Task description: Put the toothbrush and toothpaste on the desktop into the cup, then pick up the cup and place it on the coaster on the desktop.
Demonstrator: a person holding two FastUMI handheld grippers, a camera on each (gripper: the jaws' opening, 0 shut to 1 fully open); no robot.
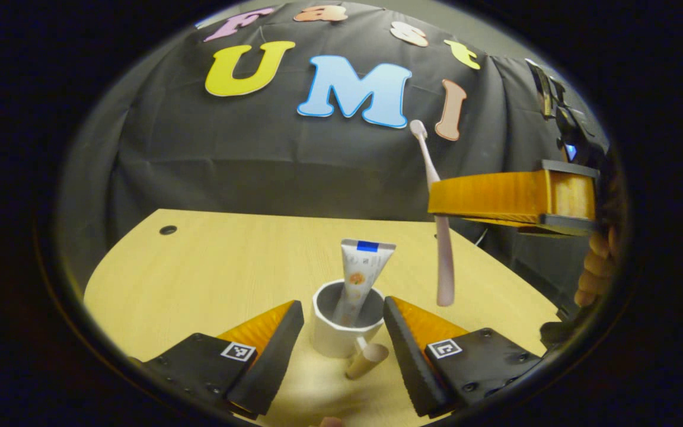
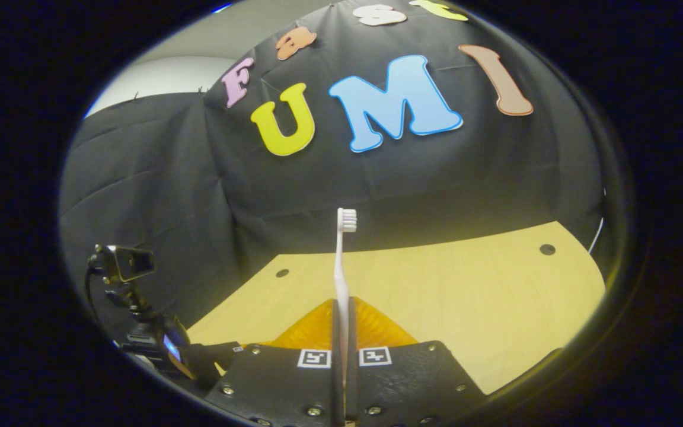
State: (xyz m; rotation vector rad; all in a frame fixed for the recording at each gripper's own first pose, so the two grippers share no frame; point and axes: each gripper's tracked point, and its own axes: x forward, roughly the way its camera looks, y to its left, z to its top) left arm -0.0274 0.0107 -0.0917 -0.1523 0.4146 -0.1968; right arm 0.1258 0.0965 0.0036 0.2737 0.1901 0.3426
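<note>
Left gripper: jaws spread wide, holding nothing, one finger on either side of the cup without touching it. The cup stands upright on the desk, low in the left gripper view at about 6 o'clock, its handle pointing toward the camera. The toothpaste stands inside the cup, flat sealed end up, leaning slightly toward 1 o'clock.

Right gripper: seen in the left gripper view at 3 o'clock, held by a hand, jaws clamped on the toothbrush. The toothbrush hangs nearly upright, head at 12 o'clock, its lower end in the air above the desk, just beside the cup at the cup's 2 o'clock and clear of the rim.

In the right gripper view, the right gripper presses both fingers on the toothbrush handle, bristles at top. At 8 o'clock a small camera on a stand is visible. Coaster location: cannot tell.
</note>
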